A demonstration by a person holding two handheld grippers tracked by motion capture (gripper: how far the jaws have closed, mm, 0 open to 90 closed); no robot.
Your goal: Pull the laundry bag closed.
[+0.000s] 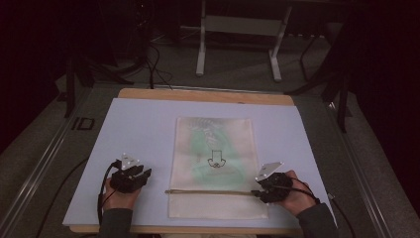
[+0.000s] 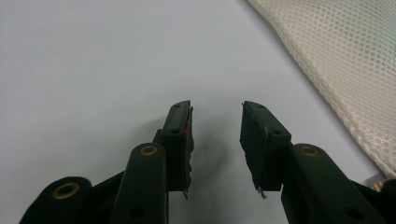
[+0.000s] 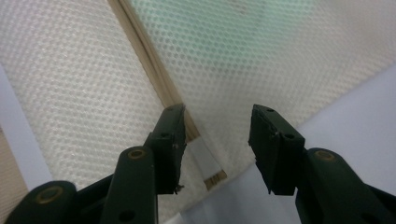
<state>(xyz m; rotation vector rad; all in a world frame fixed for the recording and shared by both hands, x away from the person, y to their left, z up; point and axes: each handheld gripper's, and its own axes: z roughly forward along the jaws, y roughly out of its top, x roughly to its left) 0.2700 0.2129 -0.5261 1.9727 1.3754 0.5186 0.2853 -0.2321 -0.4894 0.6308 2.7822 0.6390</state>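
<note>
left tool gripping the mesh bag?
No, the left tool stands open over the bare mat, with the mesh bag off to its side.

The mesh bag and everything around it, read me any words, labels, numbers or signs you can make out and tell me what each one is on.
"ID": large dark letters on the grey floor left of the table.
The mesh bag carries a small dark outline drawing with no letters, over a green shape showing through the mesh.
No readable text on the left gripper or right gripper.
</note>
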